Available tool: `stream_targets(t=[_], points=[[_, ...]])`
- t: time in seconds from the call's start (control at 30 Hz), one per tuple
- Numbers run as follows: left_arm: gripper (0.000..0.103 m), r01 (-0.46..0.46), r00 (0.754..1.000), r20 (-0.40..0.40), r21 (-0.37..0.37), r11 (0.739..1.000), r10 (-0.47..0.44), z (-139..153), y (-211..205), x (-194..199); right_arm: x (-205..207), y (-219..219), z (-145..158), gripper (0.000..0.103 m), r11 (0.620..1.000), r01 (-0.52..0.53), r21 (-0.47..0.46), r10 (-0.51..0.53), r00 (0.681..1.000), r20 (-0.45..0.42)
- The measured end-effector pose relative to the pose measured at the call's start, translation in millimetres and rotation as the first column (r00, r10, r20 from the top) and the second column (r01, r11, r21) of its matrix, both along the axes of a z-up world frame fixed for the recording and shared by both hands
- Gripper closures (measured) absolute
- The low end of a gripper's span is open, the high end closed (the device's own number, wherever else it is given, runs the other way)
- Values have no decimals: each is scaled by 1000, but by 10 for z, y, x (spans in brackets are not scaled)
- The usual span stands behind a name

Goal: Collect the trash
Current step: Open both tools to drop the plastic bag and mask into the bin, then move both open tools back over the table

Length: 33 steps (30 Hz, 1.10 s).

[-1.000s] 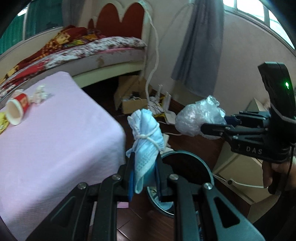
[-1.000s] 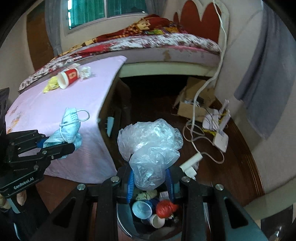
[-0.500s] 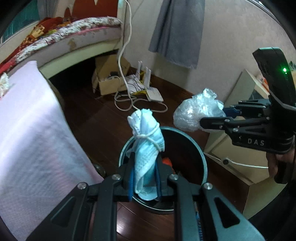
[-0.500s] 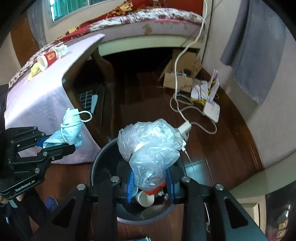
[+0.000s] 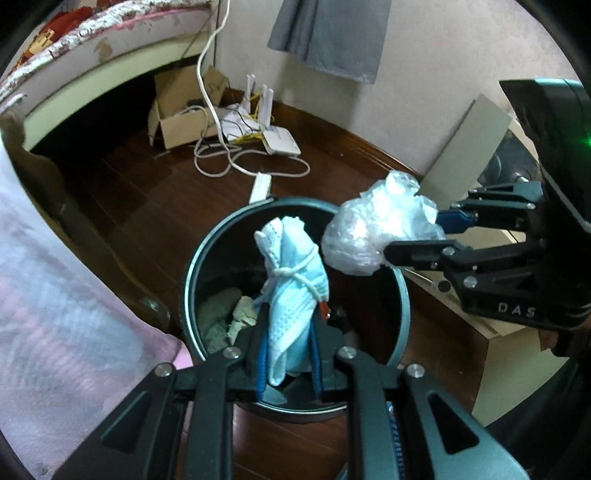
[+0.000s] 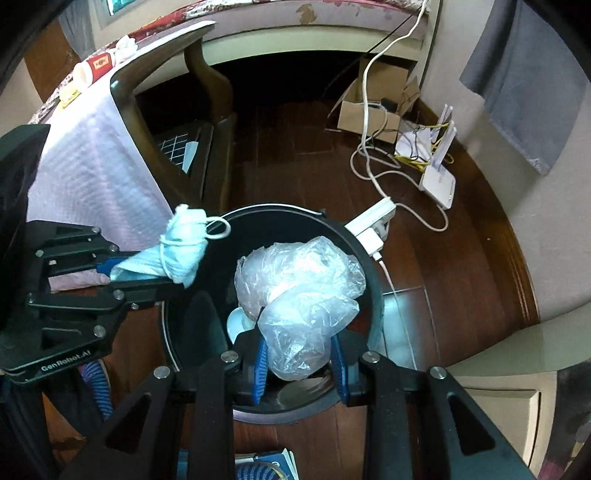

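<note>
Dark wood floor, bin (image 5: 192, 280) below; left gripper (image 5: 286, 354) clamping mask (image 5: 291, 295), right gripper (image 6: 299, 363) clamping plastic bag (image 6: 299, 288), both over bin mouth.

A lived-in bedroom in a home.

A bed (image 6: 332, 14) with a floral patterned cover runs along the far wall, its pale frame curving above a dark wooden floor (image 6: 461, 258). Grey curtain fabric (image 5: 332, 33) hangs against the plain wall. On the floor by the bed sit an open cardboard box (image 5: 181, 118), a white router (image 6: 437, 181) with upright antennas and a tangle of white cables (image 5: 229, 162) leading to a power strip (image 6: 373, 214). A wooden table (image 6: 207, 88) draped in a pink cloth (image 6: 96, 173) carries a red paper cup (image 6: 92, 68) near its far edge, and a round dark waste bin (image 5: 192, 280) stands beside it.
</note>
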State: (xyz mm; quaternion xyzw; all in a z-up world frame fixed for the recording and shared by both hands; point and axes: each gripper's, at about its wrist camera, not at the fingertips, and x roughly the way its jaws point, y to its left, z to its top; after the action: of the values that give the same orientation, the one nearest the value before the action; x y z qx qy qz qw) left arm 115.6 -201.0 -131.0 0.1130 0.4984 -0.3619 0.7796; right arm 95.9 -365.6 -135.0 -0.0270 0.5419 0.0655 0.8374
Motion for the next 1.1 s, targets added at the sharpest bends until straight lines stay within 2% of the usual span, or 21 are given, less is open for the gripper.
stream_targets(t=[0.03,0.07,0.1,0.13,0.17,0.27,0.3,0.33,0.73,1.1], points=[[79,-1,1000,-9,1,1000,1,-25,1,11,18,3,-25,72,1000,-3,3,3,1000,-8],[64,-11,1000,-17,-1,1000,11,-48,14,27,37,15,-59,69,1000,-9,8,9,1000,-23],[34,-36,999,-25,5,999,36,-70,40,60,62,15,-115,52,1000,-10,-5,9,999,-44],[26,-66,998,-14,3,998,66,-64,96,63,75,3,-157,25,999,5,-40,-7,999,-46],[23,-86,996,4,3,996,86,-50,133,66,79,-17,-190,20,997,24,-77,-28,999,-39],[18,-134,990,39,44,990,132,-49,234,86,91,-69,-236,15,993,47,-109,-52,998,-44],[12,-144,989,46,45,988,142,-46,267,88,95,-78,-236,4,991,56,-120,-61,997,-44],[9,-157,986,60,50,986,154,-36,298,86,94,-75,-231,0,991,58,-123,-63,997,-42],[6,-196,974,123,42,980,190,146,414,38,103,91,-3,0,987,24,-161,-20,1000,24],[6,-228,958,183,16,974,221,461,583,-4,98,172,311,0,990,37,-134,-23,994,104]])
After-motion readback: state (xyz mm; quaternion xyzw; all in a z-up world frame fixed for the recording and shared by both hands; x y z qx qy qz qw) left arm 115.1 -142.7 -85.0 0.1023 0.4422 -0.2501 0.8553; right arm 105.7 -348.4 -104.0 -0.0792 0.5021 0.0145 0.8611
